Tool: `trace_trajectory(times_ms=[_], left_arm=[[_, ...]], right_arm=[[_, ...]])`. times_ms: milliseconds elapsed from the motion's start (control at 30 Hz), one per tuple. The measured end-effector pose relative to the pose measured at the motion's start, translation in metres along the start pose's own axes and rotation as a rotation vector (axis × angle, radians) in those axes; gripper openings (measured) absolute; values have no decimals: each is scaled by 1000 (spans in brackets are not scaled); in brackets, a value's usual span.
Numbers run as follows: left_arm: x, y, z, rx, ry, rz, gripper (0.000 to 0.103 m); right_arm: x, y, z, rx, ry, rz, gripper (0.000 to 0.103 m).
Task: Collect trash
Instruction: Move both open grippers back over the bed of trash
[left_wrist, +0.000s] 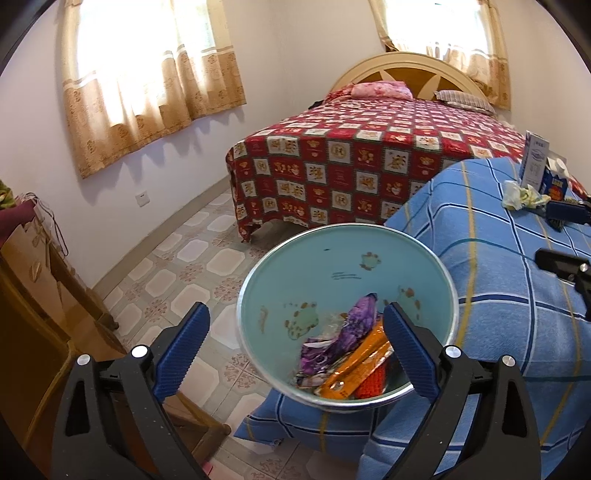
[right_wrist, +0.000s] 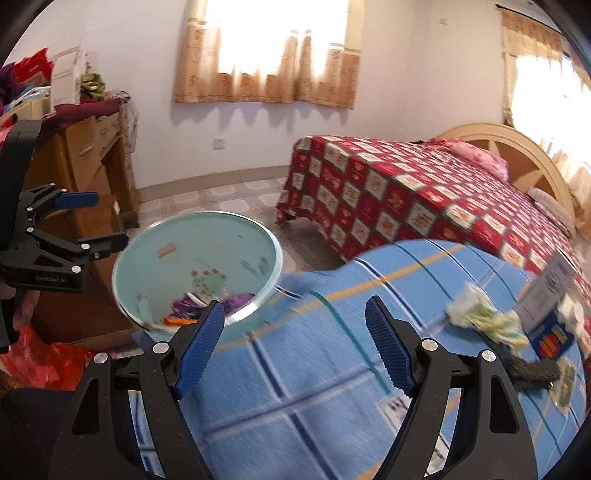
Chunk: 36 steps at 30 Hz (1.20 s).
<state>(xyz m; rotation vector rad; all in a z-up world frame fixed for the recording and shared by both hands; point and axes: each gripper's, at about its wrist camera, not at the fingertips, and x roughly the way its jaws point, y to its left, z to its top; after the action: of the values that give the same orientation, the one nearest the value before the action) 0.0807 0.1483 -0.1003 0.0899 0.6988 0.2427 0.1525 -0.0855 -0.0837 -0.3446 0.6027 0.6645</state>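
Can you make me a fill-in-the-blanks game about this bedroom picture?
1. The round light blue bin holds a purple wrapper and an ____ one.
2. The blue-padded left gripper is ____ and holds nothing.
3. The crumpled yellow-white tissue lies on the ____ checked cloth.

Missing words: orange; open; blue

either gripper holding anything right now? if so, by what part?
Nothing held. The left gripper is open above the trash bin, pads empty; the right gripper is open over the blue blanket, nothing between its pads.

Bright daylight, blown-out windows (left_wrist: 147, 55), right view motion-blurred, fisheye edges
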Motion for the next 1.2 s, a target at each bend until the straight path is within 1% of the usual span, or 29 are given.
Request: trace_trajectory(times_ms=[67,133,200,267,367,400,433,533,633,733,867,967,1100,1200], left_arm=[[3,-10,3,6,2,-14,93],[6,-22,7,18,-4,-24,93],[9,-38,13,36,-12,-39,93],[10,-56,21,47,-17,-71,93],[14,-85,36,58,-25,-119,93],[17,-97,42,62,-24,-139,93],[20,-110,47,69,-24,-161,93],[29,-146,60,96,-24,-196,93],[40,-177,74,124,-20,-217,93],[51,-215,91,159,-22,-241,93],[62,-252,109,199,-39,-251,93],[78,-271,121,206,-27,-241,93],[99,-284,130,202,7,-239,92],[111,-293,134,208,36,-253,92]], right_arm=[[-4,-11,-7,18,9,-27,78],[-12,-37,-19,61,27,-84,78],[-17,-54,-28,95,38,-121,78],[-24,-80,-40,164,56,-181,80],[-37,-126,-58,306,74,-280,80],[-45,-148,-67,372,81,-340,80],[-48,-157,-72,395,83,-366,80],[-60,-191,-89,479,96,-461,81],[-68,-220,-106,531,111,-525,81],[-77,-245,-122,571,113,-552,82],[-87,-263,-137,598,117,-566,85],[-95,-272,-143,636,111,-547,86],[-94,-274,-144,626,106,-529,87],[-92,-276,-142,627,106,-511,88]])
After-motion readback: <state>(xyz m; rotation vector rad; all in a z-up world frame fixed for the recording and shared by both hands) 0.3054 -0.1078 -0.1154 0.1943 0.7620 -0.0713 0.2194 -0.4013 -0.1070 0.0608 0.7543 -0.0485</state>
